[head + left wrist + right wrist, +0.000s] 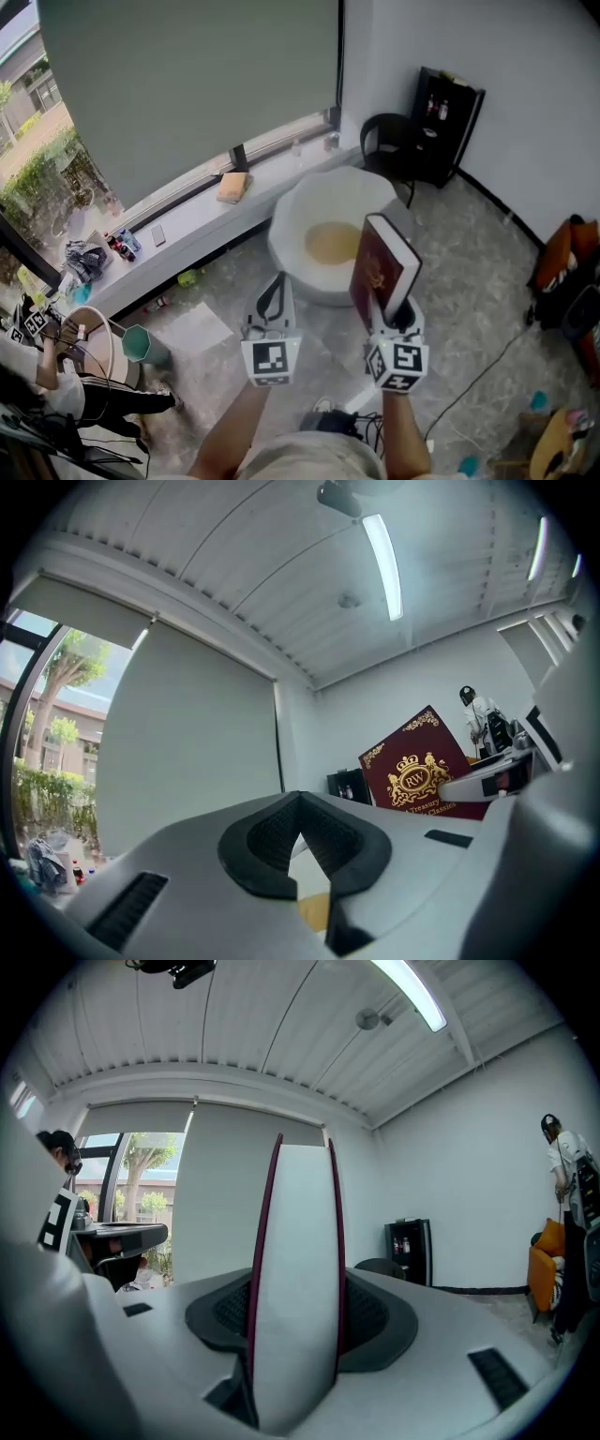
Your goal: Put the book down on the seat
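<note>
White round seat [291, 211] sits straight ahead on the floor under the window sill, its hollow middle holds one yellow cushion [330, 242], nothing else in it

Black cabinet [448, 122] in the far corner, small bottles on its shelves, too small to tell more

Maroon book [380, 267] is up in the air, not on the seat yet. It stands on end, long axis nearly upright with the top leaning slightly toward the seat, white page edge facing back at the person, gold-printed cover facing the left side

Right gripper [386, 314] clamps the book's bottom end, a jaw pressed on each cover. Seat lies ahead of it, lower and slightly left, so the book probably has to go forward, down and tip flat onto the cushion

Left gripper [274, 292] is level beside it, well clear of the book, jaws closed together with nothing in them. Both are about equally near the seat, but only the right one carries anything
</note>
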### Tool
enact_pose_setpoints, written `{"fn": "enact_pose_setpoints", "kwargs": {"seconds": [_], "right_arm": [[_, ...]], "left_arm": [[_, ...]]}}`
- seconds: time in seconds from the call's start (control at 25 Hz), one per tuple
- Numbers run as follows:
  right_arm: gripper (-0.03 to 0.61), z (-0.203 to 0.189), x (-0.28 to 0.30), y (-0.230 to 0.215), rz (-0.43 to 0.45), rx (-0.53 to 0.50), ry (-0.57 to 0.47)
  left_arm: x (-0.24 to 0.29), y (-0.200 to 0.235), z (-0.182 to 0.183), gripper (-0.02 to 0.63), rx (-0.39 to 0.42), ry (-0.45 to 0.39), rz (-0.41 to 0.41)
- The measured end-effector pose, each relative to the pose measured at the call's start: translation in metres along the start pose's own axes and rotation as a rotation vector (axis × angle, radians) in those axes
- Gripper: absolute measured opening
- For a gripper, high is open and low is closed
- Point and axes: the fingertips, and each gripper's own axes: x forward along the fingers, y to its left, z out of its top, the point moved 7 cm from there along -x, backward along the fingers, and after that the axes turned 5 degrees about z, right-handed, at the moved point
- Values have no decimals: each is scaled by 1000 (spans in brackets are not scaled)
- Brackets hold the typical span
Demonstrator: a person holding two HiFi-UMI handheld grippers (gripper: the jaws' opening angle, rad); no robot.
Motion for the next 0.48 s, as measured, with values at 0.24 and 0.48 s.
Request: {"fn": "enact_pose_setpoints", "kwargs": {"seconds": [0.24,0.48], "right_arm": [[224,4,32,-32,3,13,5],[224,1,55,-57,-6,26,20]], "left_arm": [[46,-19,0,5,-15,12,-5],[80,-35,-4,6,7,3,-25]]}}
